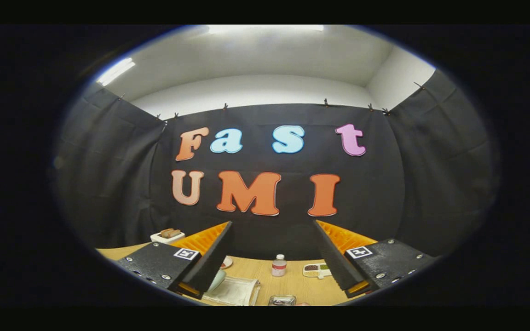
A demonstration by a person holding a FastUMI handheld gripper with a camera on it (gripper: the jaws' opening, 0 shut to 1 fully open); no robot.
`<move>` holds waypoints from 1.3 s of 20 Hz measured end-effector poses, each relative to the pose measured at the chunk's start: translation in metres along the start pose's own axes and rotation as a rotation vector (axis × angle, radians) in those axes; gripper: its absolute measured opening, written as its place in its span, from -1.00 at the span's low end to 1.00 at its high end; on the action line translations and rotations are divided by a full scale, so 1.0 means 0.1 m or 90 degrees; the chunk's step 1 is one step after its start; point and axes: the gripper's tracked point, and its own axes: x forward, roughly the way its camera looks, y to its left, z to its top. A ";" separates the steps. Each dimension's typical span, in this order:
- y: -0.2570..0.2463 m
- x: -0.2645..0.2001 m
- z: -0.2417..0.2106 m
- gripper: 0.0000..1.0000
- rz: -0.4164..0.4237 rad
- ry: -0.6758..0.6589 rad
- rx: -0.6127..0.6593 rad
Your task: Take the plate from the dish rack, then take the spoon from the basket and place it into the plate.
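Gripper [274, 271] held high over the wooden bench [256, 271], fingers spread wide apart, gripping nothing.

Between the fingers stands a small clear bottle with a white cap [279, 265]; at 3 o'clock from it a white divided tray [317, 270] holds dark and green fillings; I cannot tell where the plate or spoon is.
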 end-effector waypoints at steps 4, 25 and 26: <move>0.02 0.05 -0.04 1.00 0.003 0.006 0.001; 0.89 0.61 -1.38 1.00 0.128 0.363 0.103; 0.94 0.59 -1.47 1.00 0.136 0.393 0.103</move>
